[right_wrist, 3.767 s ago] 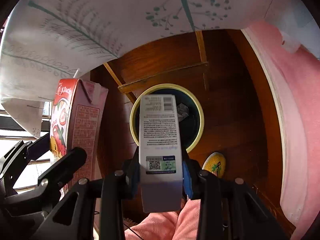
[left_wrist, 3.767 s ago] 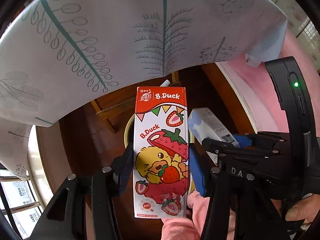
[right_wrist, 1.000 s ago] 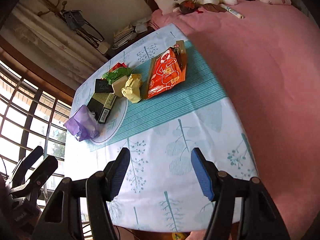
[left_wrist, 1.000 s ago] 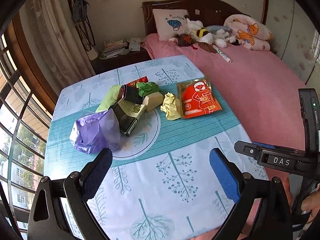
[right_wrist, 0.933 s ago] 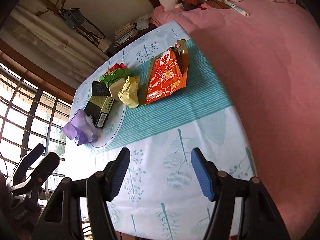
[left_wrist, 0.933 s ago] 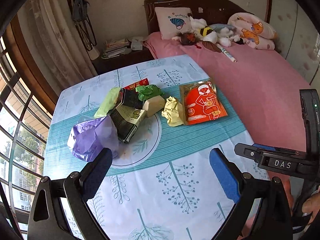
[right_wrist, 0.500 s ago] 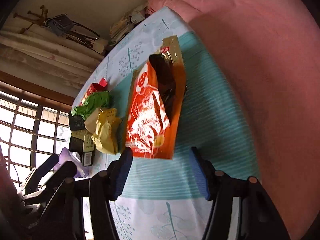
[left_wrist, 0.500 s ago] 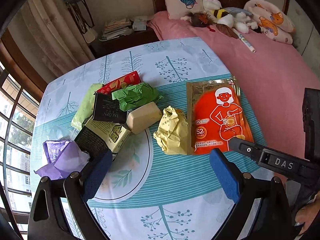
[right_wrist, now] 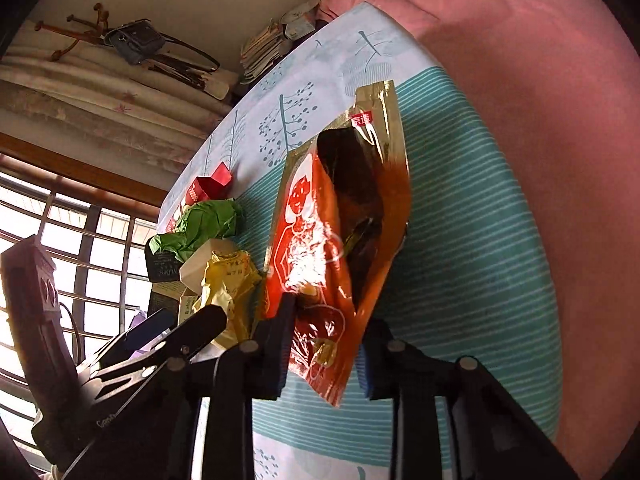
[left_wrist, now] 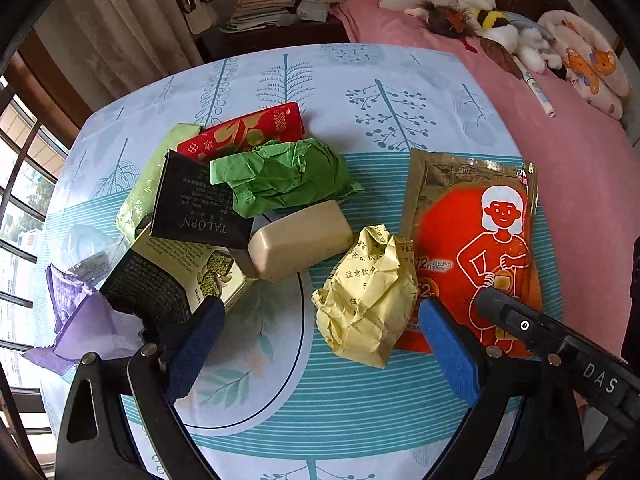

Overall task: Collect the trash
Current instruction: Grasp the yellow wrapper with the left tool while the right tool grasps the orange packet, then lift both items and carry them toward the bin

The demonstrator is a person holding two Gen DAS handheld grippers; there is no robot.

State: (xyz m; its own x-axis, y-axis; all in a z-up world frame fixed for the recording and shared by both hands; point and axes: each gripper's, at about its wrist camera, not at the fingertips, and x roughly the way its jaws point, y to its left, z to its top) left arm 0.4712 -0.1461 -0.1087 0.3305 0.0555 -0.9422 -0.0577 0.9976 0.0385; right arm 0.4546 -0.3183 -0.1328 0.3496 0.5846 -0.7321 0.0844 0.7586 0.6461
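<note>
The orange pouch lies at the desk edge nearest the bed; its near end is raised between the right gripper fingers, which are closing for a pinch. The left gripper, fingers spread, is poised by the yellow wad, likely next.

The orange pouch was glossy foil-like film that threw back glare. The yellow wad and green wad were crumpled matt paper. The black box looked like matt card. A smooth printed cloth covered the bench.
</note>
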